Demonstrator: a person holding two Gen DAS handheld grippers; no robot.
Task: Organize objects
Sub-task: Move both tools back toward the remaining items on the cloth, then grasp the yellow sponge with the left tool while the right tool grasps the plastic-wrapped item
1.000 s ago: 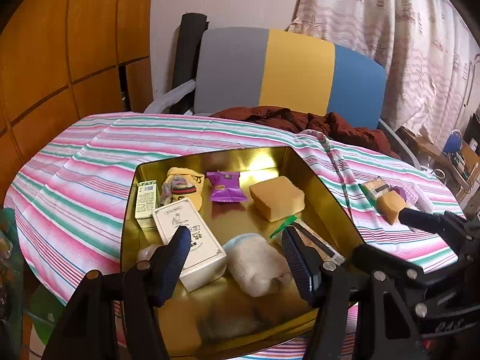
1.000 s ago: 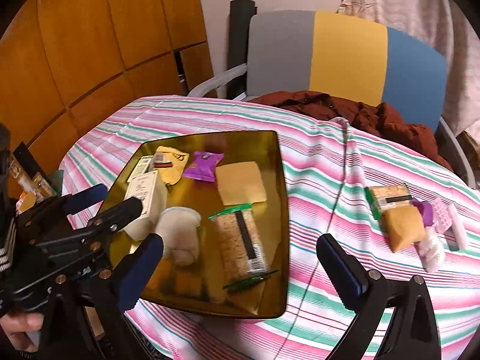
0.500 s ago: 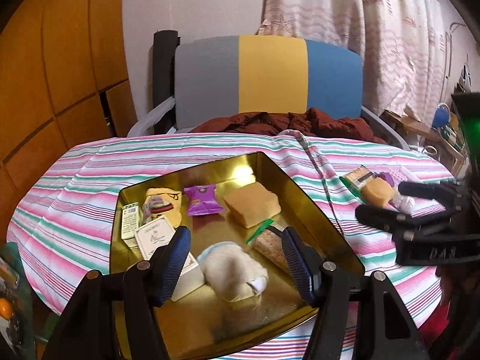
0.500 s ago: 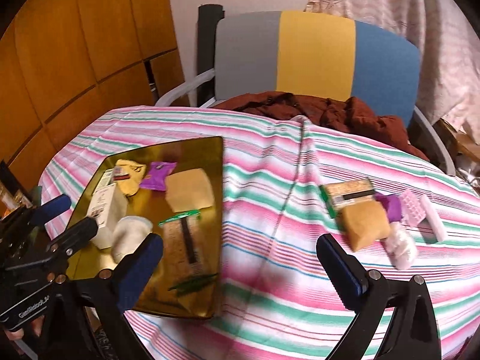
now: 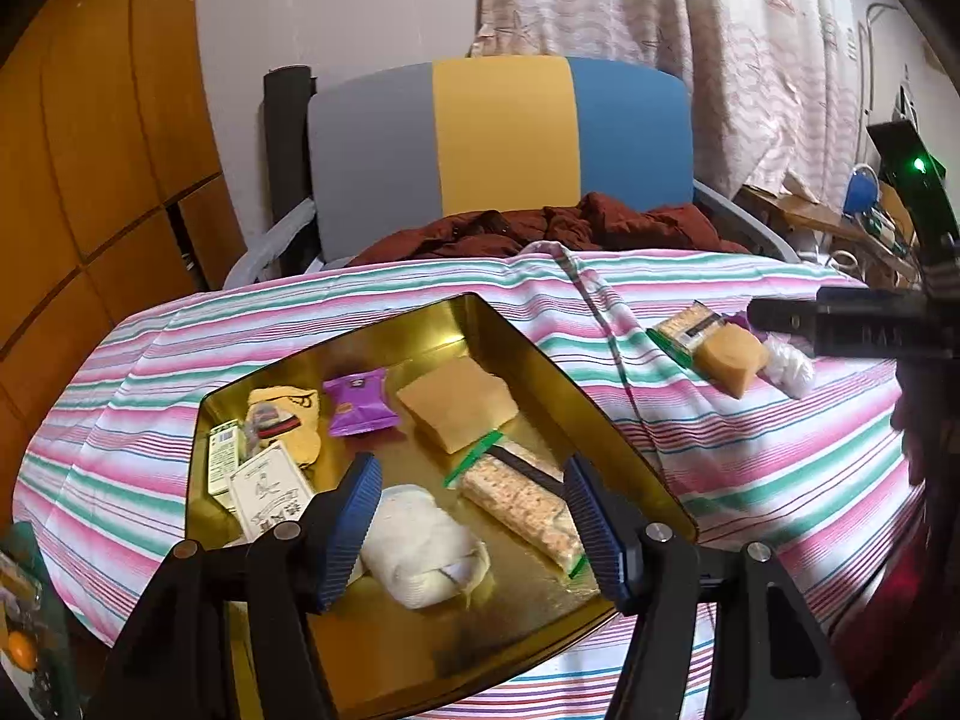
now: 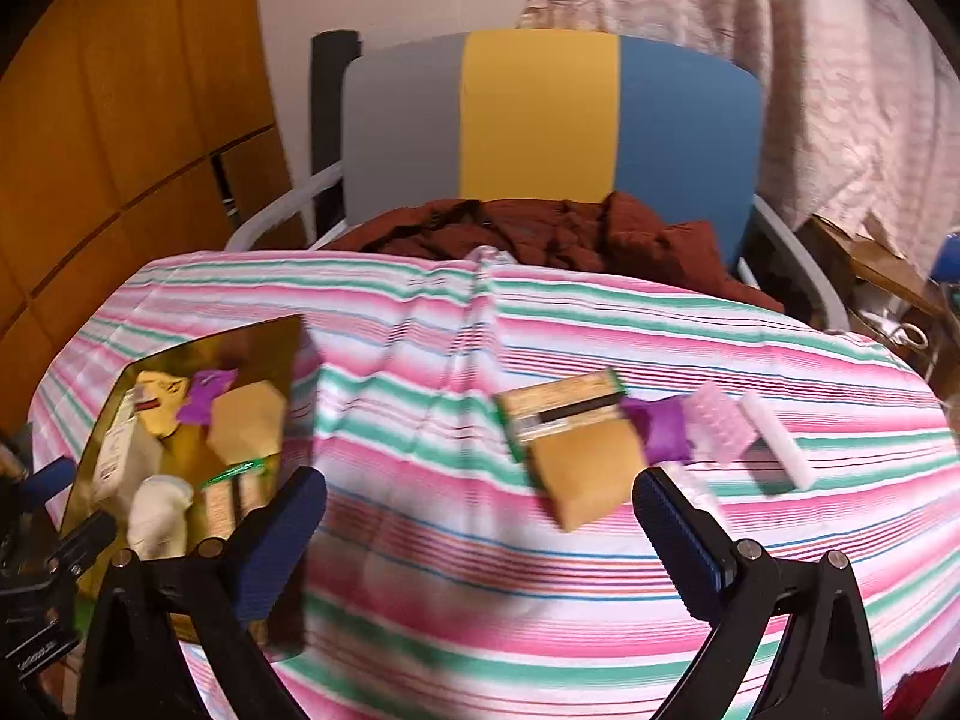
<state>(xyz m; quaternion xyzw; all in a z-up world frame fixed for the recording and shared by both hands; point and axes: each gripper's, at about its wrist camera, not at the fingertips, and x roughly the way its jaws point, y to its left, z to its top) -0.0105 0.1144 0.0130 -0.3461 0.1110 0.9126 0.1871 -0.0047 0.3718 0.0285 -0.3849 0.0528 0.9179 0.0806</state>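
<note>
A gold tray lies on the striped tablecloth and holds several snacks: a purple packet, a tan block, a white wrapped bun, a green-edged cracker pack and a white box. My left gripper hovers open over the tray's near end. Loose items lie to the right of the tray: a cracker pack, a tan packet, a purple packet, a pink piece and a white bar. My right gripper is open above the cloth just before them.
A chair with a grey, yellow and blue back stands behind the table, a dark red garment on its seat. Wooden panels fill the left, a curtain the right. Clutter sits past the table's right edge.
Both grippers have drawn back and swung right. The right one left the tray and now faces the loose items; the left one still hovers over the tray. Nothing was picked up.
</note>
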